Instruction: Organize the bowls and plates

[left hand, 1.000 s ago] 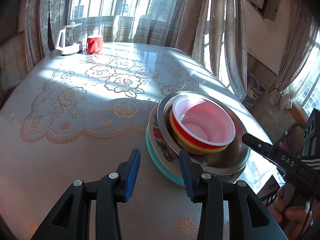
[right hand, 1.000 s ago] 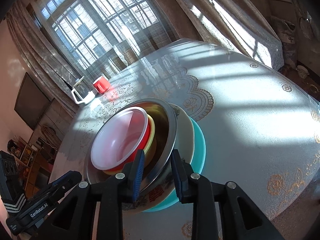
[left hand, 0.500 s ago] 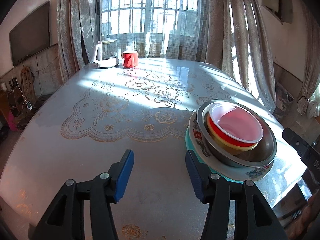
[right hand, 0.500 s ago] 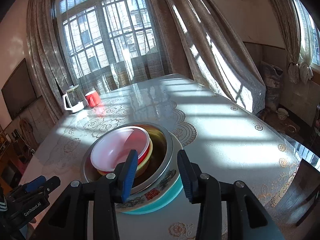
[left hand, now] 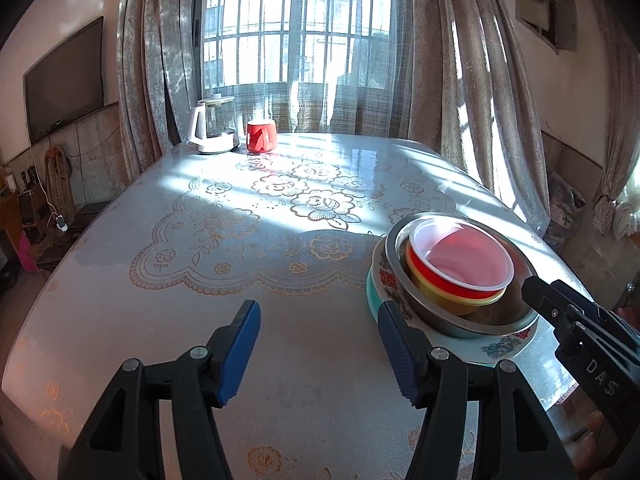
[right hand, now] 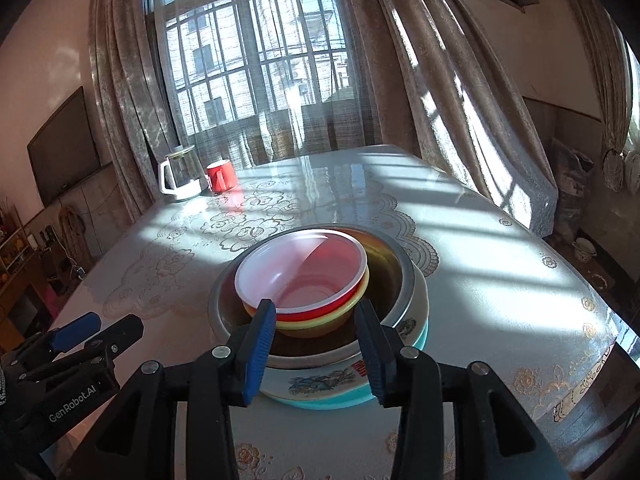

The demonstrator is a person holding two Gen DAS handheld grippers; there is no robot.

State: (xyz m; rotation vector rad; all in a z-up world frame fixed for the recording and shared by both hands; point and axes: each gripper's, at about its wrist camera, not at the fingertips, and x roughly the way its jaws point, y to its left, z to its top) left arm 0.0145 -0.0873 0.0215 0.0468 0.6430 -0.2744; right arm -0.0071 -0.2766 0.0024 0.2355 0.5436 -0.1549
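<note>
A stack stands near the table's front right edge: a teal plate [right hand: 320, 402], a patterned white plate [right hand: 320, 384], a steel bowl [right hand: 394, 276], then nested yellow [right hand: 320, 326], red [right hand: 320, 314] and clear plastic [right hand: 280, 268] bowls. My right gripper [right hand: 316, 348] hovers open just in front of the stack, its pads apart from the rims. My left gripper [left hand: 318, 350] is to the left of the stack [left hand: 460, 256] over bare cloth; its jaws are opening with nothing between them. Each gripper shows at the edge of the other's view.
A white kettle [left hand: 214, 128] and a red mug [left hand: 261, 136] stand at the table's far end by the window. The lace-patterned tablecloth [left hand: 160, 300] covers the table. The table's rounded front edge lies right below both grippers. Curtains hang behind.
The right gripper let go of the steel bowl's rim, opened and drew back, levelling out. The left gripper widened and backed away to the left of the stack.
</note>
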